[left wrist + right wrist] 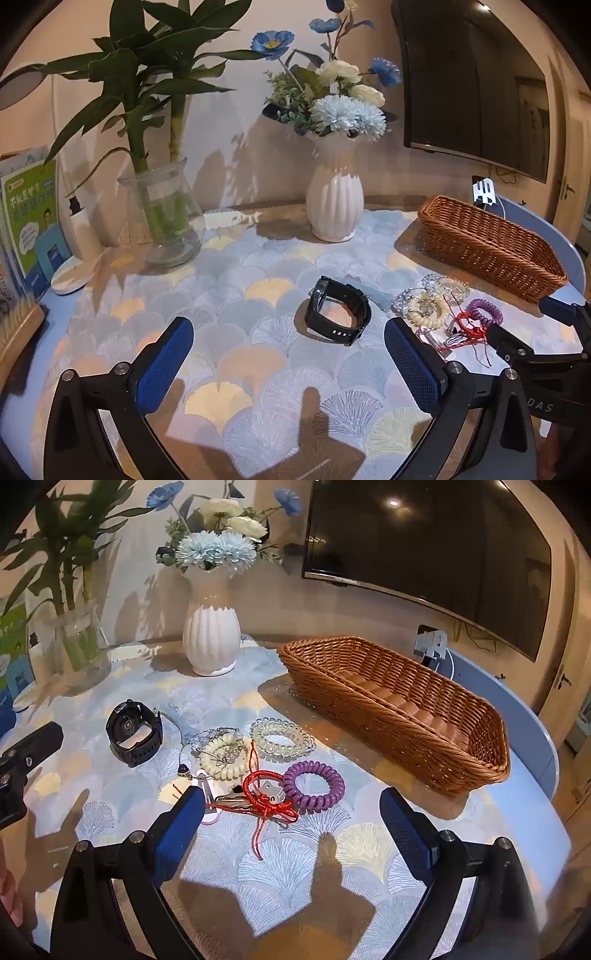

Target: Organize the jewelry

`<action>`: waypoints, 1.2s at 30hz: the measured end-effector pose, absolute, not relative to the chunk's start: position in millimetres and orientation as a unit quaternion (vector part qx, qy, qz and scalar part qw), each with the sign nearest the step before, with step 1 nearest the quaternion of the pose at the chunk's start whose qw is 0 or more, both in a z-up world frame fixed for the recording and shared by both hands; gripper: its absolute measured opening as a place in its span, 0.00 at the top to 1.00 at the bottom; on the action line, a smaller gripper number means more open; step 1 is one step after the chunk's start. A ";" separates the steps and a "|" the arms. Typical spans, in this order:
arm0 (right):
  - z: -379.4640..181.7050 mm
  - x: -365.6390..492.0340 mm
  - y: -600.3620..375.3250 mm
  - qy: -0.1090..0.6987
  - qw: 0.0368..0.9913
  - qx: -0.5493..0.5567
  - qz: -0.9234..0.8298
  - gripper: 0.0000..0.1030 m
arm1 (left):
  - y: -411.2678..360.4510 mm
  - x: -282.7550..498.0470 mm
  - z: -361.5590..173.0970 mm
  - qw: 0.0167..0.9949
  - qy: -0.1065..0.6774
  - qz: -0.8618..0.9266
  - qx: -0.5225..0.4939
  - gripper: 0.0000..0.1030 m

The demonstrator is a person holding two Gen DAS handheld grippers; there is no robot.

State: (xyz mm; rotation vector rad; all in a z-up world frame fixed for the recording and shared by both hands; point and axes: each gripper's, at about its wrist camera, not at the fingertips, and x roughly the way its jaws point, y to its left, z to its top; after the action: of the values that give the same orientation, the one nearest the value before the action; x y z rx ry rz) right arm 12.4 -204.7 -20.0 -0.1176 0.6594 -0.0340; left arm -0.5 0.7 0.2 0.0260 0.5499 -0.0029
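Both hand-held grippers are hanging over the desk (pixel 517 834) with jaws spread wide and nothing between them: the left hand-held gripper (pixel 288 354) is facing a black watch (pixel 338 311), while the right hand-held gripper (pixel 291 818) is pointing at a red cord bracelet (pixel 264 794), a purple coil band (pixel 314 784) and cream coil bands (pixel 223 757). A wicker basket (pixel 406 716) is sitting empty just beyond the pile, right of a white vase (pixel 211 642).
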 end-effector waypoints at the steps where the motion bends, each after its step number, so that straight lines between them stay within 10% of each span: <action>1: -20.3 12.5 -204.7 0.324 0.944 -0.063 -0.019 0.07 | 1.7 0.0 -0.1 0.963 0.271 0.000 0.012 0.00; 36: -19.4 11.6 -209.3 0.330 0.943 -0.038 -0.014 0.07 | 1.8 -1.2 -1.3 0.962 0.271 -0.028 -0.013 0.00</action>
State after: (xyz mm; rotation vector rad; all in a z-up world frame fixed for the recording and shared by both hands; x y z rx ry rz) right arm 11.6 -209.3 -19.4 -0.0779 0.6723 -0.0279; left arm -1.2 1.8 -1.3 -0.0260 0.5490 -0.0559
